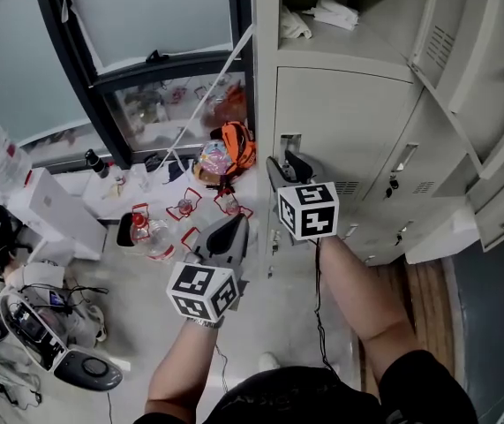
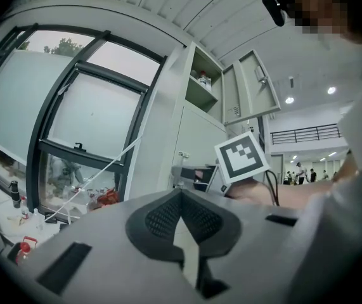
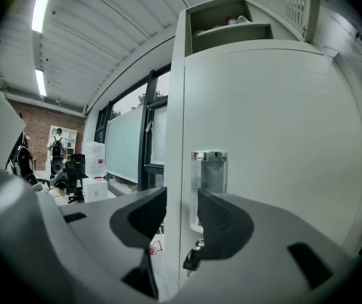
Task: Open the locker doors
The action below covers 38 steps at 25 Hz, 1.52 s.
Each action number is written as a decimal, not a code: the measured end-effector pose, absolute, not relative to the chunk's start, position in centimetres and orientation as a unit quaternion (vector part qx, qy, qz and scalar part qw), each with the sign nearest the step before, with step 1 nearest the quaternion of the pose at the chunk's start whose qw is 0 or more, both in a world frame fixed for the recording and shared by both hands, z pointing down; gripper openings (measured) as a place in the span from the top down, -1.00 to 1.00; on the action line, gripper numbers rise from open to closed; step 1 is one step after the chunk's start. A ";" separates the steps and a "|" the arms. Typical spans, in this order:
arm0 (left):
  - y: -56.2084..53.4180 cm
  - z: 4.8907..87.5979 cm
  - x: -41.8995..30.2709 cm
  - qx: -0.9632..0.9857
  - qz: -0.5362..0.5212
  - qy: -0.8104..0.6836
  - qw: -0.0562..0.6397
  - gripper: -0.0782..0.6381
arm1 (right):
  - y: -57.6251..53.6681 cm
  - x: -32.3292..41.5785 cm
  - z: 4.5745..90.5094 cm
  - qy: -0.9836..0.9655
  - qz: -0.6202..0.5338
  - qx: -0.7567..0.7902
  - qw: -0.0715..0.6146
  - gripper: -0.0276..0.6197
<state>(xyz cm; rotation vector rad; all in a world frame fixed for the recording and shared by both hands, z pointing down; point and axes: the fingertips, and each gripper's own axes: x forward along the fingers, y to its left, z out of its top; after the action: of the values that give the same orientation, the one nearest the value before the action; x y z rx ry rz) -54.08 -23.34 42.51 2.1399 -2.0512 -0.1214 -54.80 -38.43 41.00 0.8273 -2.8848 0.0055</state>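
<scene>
Now the right gripper (image 3: pixel 181 198), jaws spread and empty, faces the closed locker door (image 3: pixel 276 157); its chrome handle (image 3: pixel 209 170) lies just ahead, slightly right. Centre jaws on it before closing; left gripper (image 2: pixel 182 192) pressed together, empty.

Faced lockers (image 1: pixel 384 162) at right, window (image 1: pixel 146 16) at left. Found 2 cloths (image 1: pixel 333 11) in the open upper compartment (image 1: pixel 357 47), with open door (image 1: pixel 463 60) swung out at right. Held right gripper (image 1: pixel 289 164) just before the closed door's handle (image 3: pixel 209 170), and left gripper (image 1: pixel 229 237) lower and left of it, near bottles (image 1: pixel 150 232) on the floor below the window.
</scene>
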 end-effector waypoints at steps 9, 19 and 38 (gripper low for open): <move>-23.0 43.0 -54.6 0.719 -0.044 -0.687 0.092 0.79 | -38.9 -54.5 40.4 -0.950 -0.009 0.309 0.049 0.38; -22.7 42.8 -55.2 0.716 -0.044 -0.691 0.089 0.79 | -39.7 -55.9 40.9 -0.949 0.004 0.312 0.055 0.37; -20.8 42.7 -54.4 0.711 -0.039 -0.696 0.089 0.79 | -38.9 -54.6 41.0 -0.939 -0.002 0.337 0.070 0.55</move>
<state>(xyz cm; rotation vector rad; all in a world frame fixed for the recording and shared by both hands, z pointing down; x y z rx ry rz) -54.37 -20.84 42.68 2.1156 -2.0717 -0.1173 -54.61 -38.90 41.03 1.0151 -2.8252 -0.0052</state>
